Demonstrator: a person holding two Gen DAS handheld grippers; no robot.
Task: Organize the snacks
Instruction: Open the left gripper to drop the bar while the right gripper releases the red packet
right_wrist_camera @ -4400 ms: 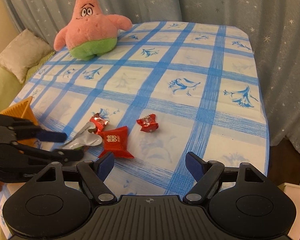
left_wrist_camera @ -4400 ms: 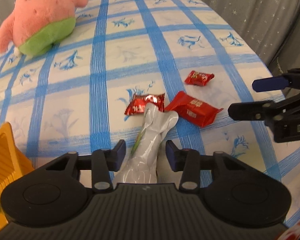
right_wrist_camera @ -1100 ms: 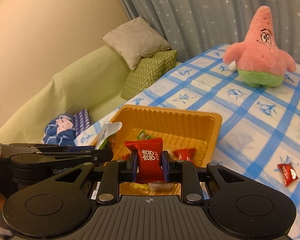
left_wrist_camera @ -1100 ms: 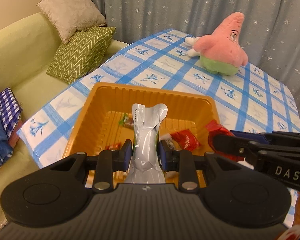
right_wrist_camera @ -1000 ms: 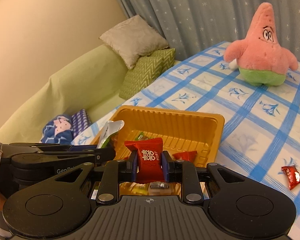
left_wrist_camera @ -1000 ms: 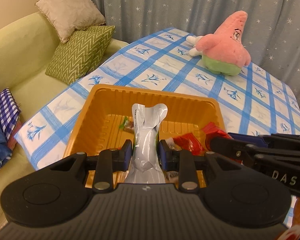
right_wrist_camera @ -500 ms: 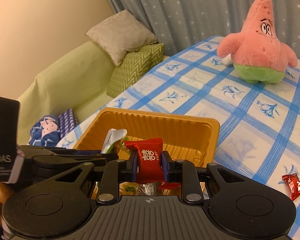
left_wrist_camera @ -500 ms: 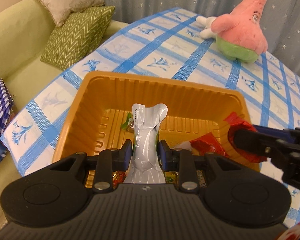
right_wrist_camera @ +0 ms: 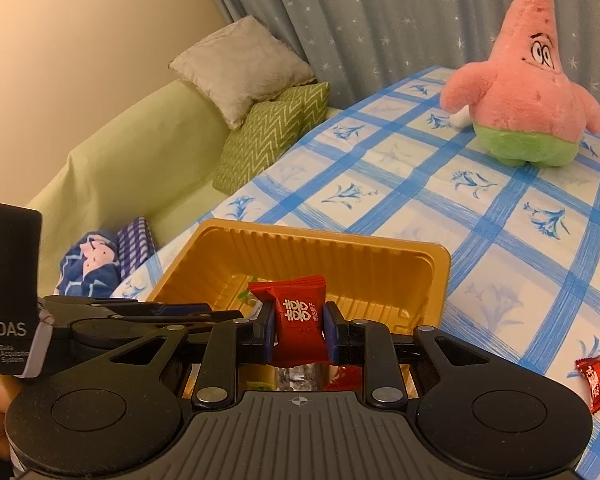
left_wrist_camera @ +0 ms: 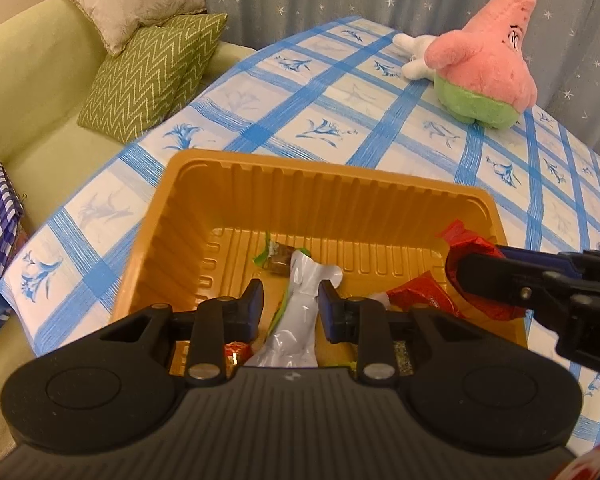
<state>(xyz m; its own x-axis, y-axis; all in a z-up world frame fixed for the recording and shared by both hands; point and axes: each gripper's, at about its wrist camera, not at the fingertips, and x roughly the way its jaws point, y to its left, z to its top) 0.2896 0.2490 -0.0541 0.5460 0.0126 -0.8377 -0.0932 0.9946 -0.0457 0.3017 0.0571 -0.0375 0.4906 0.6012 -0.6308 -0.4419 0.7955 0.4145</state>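
Over the orange tray (left_wrist_camera: 188,216), the left tongs (left_wrist_camera: 291,306) stand apart around a silver pouch (left_wrist_camera: 300,320) lying lengthwise between them, while the right tongs (right_wrist_camera: 299,330) pinch a red snack packet (right_wrist_camera: 298,320) above the tray's near side

The orange tray (left_wrist_camera: 204,216), ribbed along its walls and floor, sits at the near corner of the blue-checked cloth and holds several small wrapped sweets. A crumpled silver pouch (left_wrist_camera: 300,320) lies lengthwise over the tray's near side, its flared end pointing toward the tray's far wall, with a green-wrapped sweet (left_wrist_camera: 274,258) just beyond it. A red packet with white characters (right_wrist_camera: 300,316) stands upright above the tray's near rim, and a small red sweet (right_wrist_camera: 596,380) lies on the cloth well to the right of the tray.
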